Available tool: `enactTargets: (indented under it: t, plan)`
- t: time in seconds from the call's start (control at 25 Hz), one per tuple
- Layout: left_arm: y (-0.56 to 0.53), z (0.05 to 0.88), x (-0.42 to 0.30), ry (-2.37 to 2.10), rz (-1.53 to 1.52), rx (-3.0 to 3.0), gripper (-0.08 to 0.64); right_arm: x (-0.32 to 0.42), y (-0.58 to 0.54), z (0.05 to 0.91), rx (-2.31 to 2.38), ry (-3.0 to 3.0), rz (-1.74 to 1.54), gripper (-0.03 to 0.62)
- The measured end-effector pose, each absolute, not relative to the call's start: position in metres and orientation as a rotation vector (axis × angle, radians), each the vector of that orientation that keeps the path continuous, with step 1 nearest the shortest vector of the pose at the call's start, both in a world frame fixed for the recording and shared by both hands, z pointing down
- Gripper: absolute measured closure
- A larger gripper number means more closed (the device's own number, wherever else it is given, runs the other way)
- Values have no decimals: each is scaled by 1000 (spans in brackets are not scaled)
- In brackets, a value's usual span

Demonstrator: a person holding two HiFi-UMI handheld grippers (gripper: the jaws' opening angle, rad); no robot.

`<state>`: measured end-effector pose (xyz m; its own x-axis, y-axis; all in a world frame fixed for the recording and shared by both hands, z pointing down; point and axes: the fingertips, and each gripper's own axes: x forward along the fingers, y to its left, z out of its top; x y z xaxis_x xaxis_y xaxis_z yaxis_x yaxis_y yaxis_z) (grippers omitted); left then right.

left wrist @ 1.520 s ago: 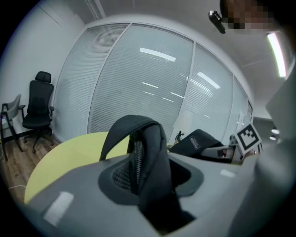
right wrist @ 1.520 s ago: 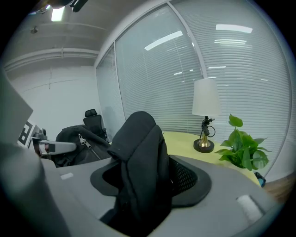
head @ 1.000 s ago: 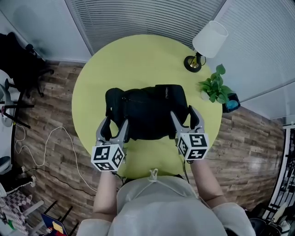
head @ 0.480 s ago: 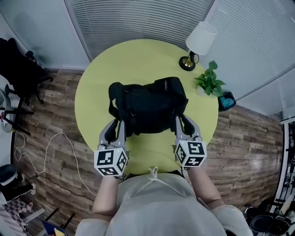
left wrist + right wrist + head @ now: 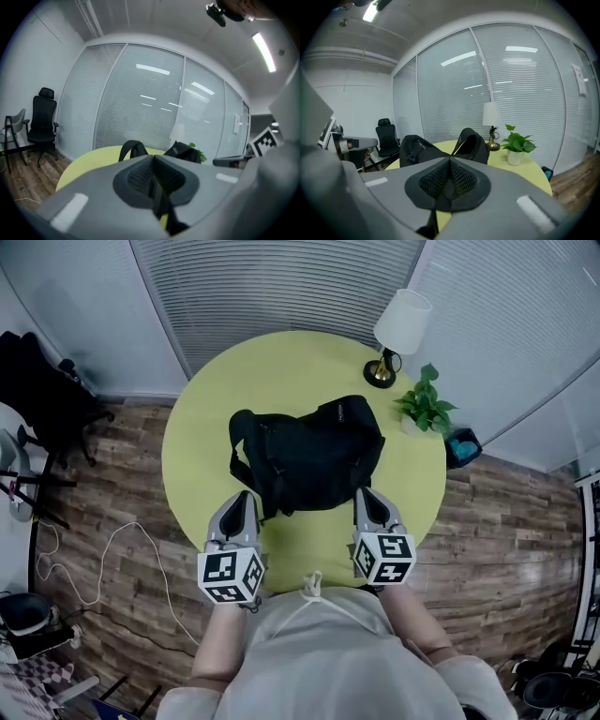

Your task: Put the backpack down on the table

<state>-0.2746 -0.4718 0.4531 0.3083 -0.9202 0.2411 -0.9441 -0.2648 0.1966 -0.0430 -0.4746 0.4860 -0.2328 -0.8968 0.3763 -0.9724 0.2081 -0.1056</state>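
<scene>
A black backpack point(image 5: 307, 454) lies on the round yellow-green table point(image 5: 281, 362), straps toward the left. My left gripper point(image 5: 237, 509) hovers just off its near-left edge, jaws shut with nothing between them. Near the bag's right corner, my right gripper point(image 5: 367, 503) is likewise shut and empty. In the left gripper view the backpack point(image 5: 180, 150) peeks above the closed left gripper point(image 5: 152, 161). From the right gripper view, the backpack point(image 5: 440, 147) sits beyond the closed right gripper point(image 5: 449, 164).
A white-shaded lamp point(image 5: 397, 329) and a small potted plant point(image 5: 424, 404) stand at the table's far right. A black office chair point(image 5: 42, 395) is on the wood floor to the left, with a white cable point(image 5: 122, 549) nearby. Blinds-covered glass walls ring the far side.
Both grippers let go of the backpack, drew back toward me and closed their jaws. The backpack stays lying on the table.
</scene>
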Motion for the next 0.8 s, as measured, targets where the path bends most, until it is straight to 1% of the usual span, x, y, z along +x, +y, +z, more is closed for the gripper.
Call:
enactTargets:
  t: [0.36, 0.8]
  plan:
    - [-474, 449, -259, -1642, 147, 2363, 554, -52, -475, 480, 1701, -2272, 417, 592]
    - [-474, 463, -251, -1609, 194, 2369, 554, -57, -478, 492, 1662, -2267, 437, 592]
